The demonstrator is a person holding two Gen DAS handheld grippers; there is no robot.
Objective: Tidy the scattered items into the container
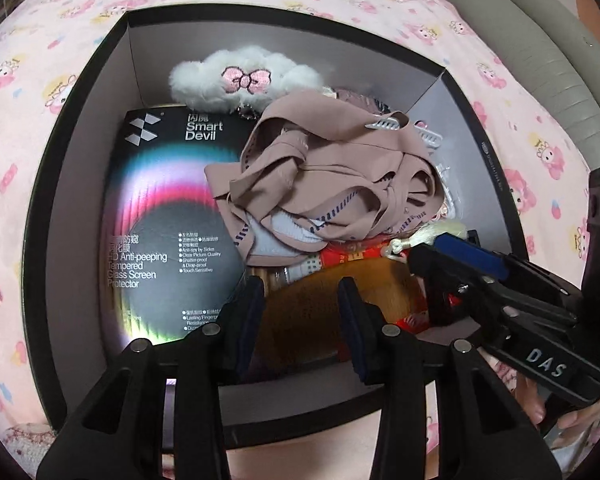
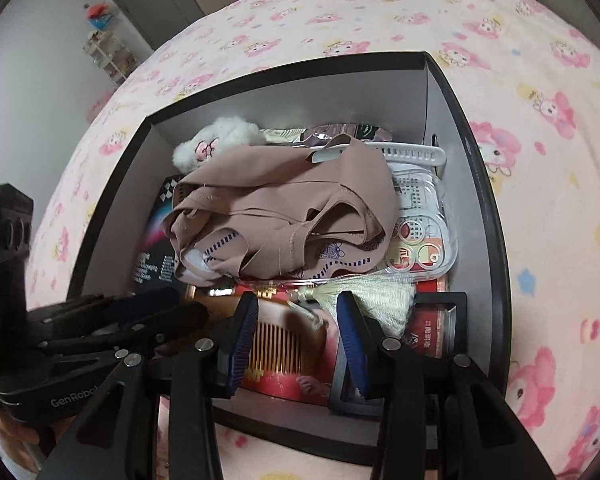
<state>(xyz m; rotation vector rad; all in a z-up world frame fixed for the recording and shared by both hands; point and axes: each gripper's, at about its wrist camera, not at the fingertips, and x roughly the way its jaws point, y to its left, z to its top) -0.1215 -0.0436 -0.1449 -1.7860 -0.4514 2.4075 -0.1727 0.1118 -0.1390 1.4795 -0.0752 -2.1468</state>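
I am hovering both grippers over the box (image 2: 480,184) at frame centre: left gripper (image 1: 302,312) parted and empty, right gripper (image 2: 298,332) parted above the wooden comb (image 2: 276,344). The beige garment (image 2: 284,216), fluffy clip (image 1: 246,78) and protector package (image 1: 168,216) are lying inside already. I am seeing nothing loose on the pink bedspread (image 2: 420,8), so I judge tidying nearly finished.

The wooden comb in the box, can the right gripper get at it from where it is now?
Probably yes. The right gripper has open jaws just above the wooden comb, with nothing covering it; only the cream tassel lies close beside.
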